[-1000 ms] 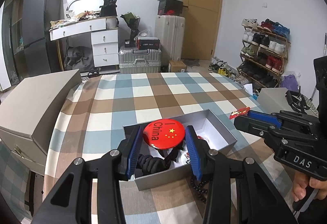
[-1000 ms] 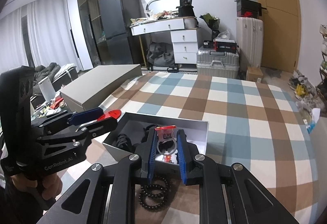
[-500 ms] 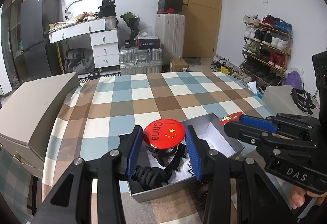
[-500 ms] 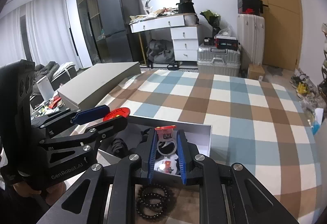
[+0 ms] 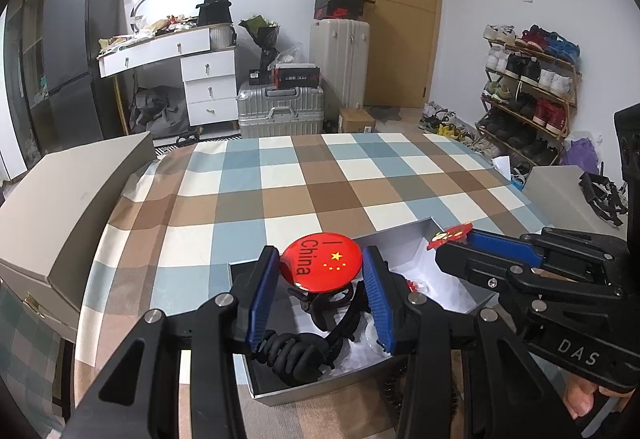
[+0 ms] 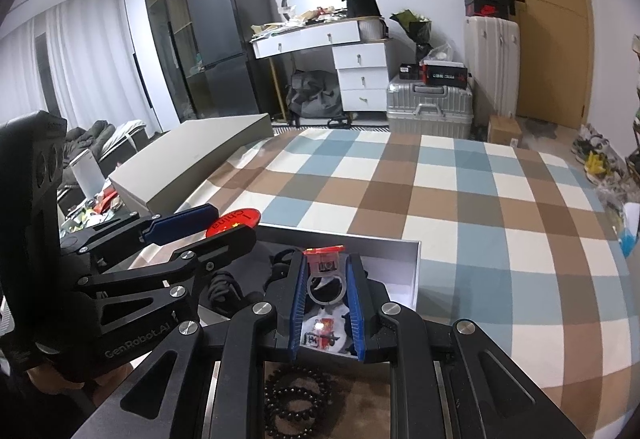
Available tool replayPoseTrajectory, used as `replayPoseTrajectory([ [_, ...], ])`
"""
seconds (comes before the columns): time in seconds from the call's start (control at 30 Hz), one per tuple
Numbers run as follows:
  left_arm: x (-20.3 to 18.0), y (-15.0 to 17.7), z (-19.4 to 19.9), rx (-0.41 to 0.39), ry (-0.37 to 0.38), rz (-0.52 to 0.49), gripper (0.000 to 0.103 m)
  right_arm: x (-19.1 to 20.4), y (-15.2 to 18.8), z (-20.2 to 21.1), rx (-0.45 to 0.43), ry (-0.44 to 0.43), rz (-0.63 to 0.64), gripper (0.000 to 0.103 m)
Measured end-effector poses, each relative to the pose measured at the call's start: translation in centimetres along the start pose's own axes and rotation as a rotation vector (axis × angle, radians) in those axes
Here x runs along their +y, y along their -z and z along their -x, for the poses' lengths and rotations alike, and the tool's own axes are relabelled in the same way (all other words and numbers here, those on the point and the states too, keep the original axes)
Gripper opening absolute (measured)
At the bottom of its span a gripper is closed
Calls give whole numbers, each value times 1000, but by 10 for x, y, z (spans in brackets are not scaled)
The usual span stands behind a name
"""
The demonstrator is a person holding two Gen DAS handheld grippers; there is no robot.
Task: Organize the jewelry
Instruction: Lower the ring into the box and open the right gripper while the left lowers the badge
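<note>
Jaws both clamped: left gripper point(image 5: 322, 267) holds red badge point(image 5: 320, 265), right gripper point(image 6: 326, 271) a ring point(image 6: 325, 285).

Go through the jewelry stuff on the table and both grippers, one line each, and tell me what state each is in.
left gripper: shut on the red China badge
red China badge: held above the box
right gripper: shut on the ring
ring: held over the box, red top facing away
box: open, no lid on it
black bead bracelet: lying on the tablecloth outside the box
black cord: piled inside the box
</note>
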State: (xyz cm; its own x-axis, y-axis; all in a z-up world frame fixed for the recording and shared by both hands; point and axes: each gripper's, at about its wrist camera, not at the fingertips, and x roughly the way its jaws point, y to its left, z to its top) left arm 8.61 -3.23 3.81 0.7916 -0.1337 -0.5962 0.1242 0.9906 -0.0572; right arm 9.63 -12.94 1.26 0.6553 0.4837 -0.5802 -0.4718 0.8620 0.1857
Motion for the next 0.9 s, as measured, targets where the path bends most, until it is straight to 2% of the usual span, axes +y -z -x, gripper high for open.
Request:
replayPoseTrajectory([
  [0.9, 0, 8, -11, 47, -4, 9, 37, -5, 10, -18, 51, -20, -23, 20],
])
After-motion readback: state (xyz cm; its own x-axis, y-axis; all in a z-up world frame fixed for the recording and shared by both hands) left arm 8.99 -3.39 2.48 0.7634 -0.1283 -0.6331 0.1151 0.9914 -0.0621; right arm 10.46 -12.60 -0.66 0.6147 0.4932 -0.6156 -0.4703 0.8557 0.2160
